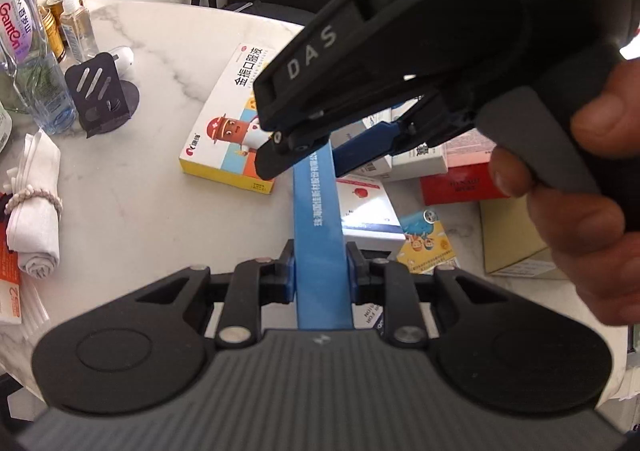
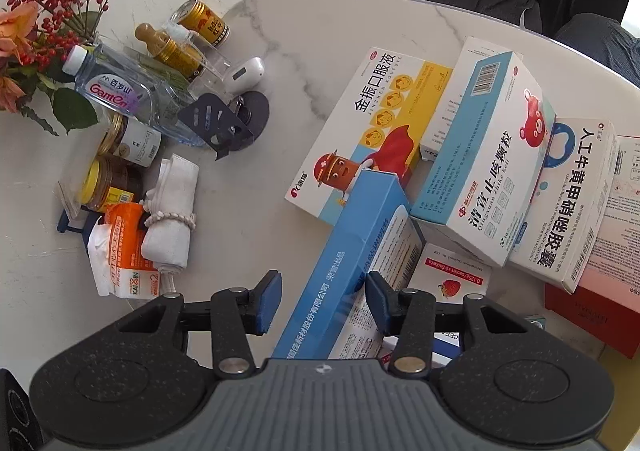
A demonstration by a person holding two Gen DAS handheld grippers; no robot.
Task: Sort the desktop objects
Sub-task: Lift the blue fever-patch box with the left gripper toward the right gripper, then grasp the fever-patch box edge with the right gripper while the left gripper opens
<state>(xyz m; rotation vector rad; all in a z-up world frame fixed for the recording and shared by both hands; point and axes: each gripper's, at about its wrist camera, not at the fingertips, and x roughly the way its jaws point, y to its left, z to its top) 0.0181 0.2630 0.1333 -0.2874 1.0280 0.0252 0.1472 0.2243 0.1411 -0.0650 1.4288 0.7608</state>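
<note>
My left gripper [image 1: 322,271] is clamped on the blue box [image 1: 318,235], lifted above the table [image 1: 140,211]. My right gripper [image 2: 322,295] is spread wide, the box [image 2: 352,251] between its pads, touching the right one. Beyond lies the yellow carton [image 2: 376,123], mid-table.

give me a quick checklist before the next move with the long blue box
1. Left hand-held gripper clamped on the long blue box: ok, both pads press its sides.
2. Right hand-held gripper open: ok, fingers stand apart around the box's far end.
3. Right pads touching the box: cannot tell; one looks close, the other is clear of it.
4. Box lifted free of the medicine boxes: cannot tell.
5. Bare space on the marble table for setting down: ok.
6. Bottles out of the way: ok, far left.
</note>
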